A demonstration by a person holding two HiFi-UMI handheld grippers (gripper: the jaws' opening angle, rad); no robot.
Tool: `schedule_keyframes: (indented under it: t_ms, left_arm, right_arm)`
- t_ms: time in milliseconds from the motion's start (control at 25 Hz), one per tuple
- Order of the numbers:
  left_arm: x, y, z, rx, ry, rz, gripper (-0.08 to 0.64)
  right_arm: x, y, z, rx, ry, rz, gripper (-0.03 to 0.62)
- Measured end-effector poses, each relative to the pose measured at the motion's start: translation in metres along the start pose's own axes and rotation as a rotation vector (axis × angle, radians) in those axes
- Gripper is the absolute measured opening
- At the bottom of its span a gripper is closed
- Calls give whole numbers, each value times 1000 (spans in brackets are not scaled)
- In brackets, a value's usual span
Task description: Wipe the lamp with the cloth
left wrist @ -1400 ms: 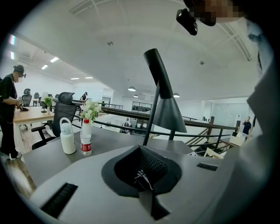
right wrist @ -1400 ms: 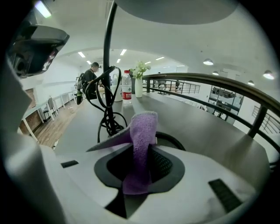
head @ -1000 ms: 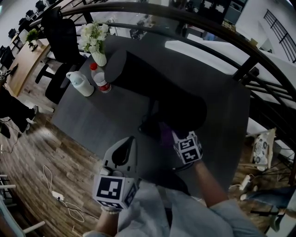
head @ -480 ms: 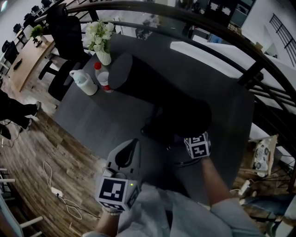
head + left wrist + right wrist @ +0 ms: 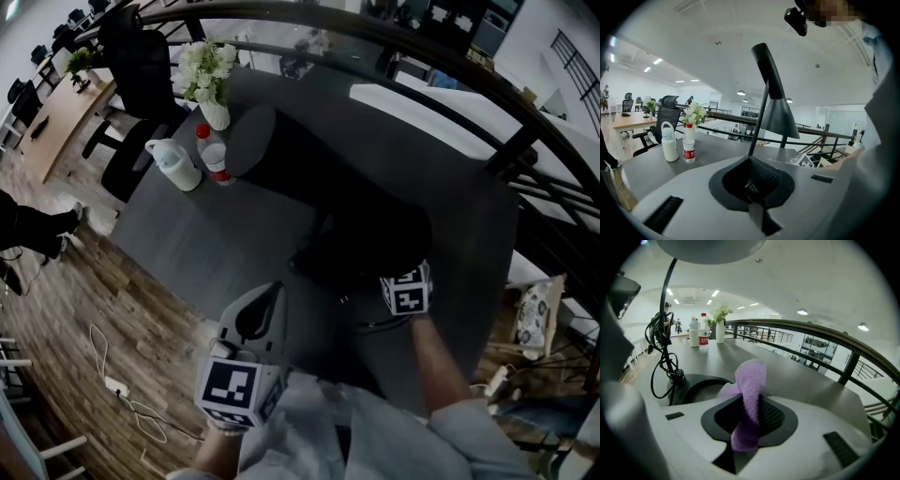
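- Two grippers, only one loaded: the right gripper (image 5: 750, 425) is clamped on the purple cloth (image 5: 751, 380). A fold stands up past the jaws, so the free end can do the rubbing.
- The left gripper (image 5: 752, 190) has its jaws together with nothing between them. It sits at the near edge of the table (image 5: 216, 234), pointed at the lamp (image 5: 780, 117). We read that as standby, or ready to steady the stem.
- The lamp base (image 5: 701, 383) is just ahead of the cloth, with the cord (image 5: 663, 352) bundled at the stem's foot. We can't tell whether the cloth touches the base.
- From the head view, the right gripper is tucked under the long black shade (image 5: 328, 187), so the cloth is hidden there.
- Our guess is that the base and stem are the target now. The cord could snag.
- Far-left corner: white jug (image 5: 178, 167), red-label bottle (image 5: 214, 159) and flower vase (image 5: 208, 80), well apart from the base but near the shade's far end.
- The railing (image 5: 422, 56) runs behind the table.
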State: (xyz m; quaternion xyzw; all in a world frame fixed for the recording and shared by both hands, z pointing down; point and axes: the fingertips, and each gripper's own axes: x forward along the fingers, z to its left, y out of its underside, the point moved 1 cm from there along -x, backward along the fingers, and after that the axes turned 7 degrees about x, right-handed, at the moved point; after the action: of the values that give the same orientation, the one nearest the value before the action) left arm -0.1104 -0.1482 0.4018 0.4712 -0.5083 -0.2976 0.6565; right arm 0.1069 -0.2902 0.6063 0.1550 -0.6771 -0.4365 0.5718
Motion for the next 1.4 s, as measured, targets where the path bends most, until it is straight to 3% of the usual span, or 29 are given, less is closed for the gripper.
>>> schedule_keyframes:
  t_ms: [200, 360, 880, 1400]
  left_arm:
    - [2, 0, -10, 28, 50, 27, 9]
    - [7, -2, -20, 46, 99, 2, 9]
    - [13, -23, -46, 121, 220, -6, 9]
    - [9, -34, -61, 148, 276, -29, 9]
  right_arm:
    - [-31, -4, -12, 67, 42, -45, 94]
    - [-66, -5, -14, 111, 62, -84, 94]
    - [-168, -25, 12, 229, 87, -215, 92]
    - [-234, -39, 35, 194, 102, -293, 92]
